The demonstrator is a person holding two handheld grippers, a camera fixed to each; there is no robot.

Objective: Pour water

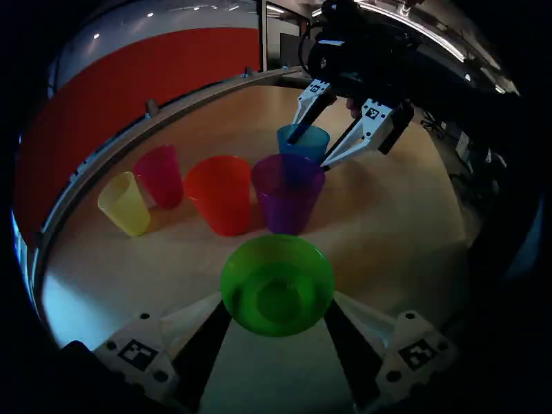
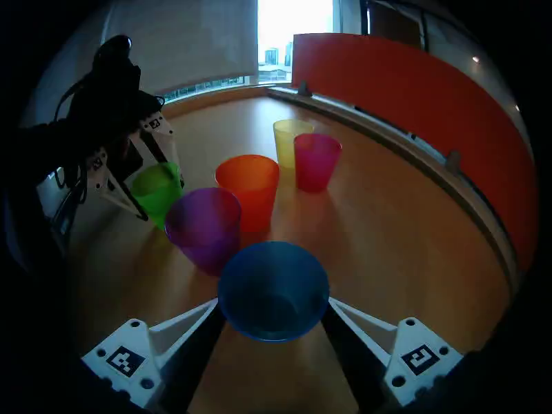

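Grasp stage, judged to precede pouring: left gripper clamped on the green cup, right gripper clamped on the blue cup, both upright on opposite sides of the purple cup; next, one cup presumably needs tilting over the other's rim.

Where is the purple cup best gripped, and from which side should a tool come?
Probably its wall just below the rim: the purple cup stands upright and narrows downward, so a grip there should not slide off when lifting. Come level from the side that faces bare table, away from the orange cup, which stands close beside it.
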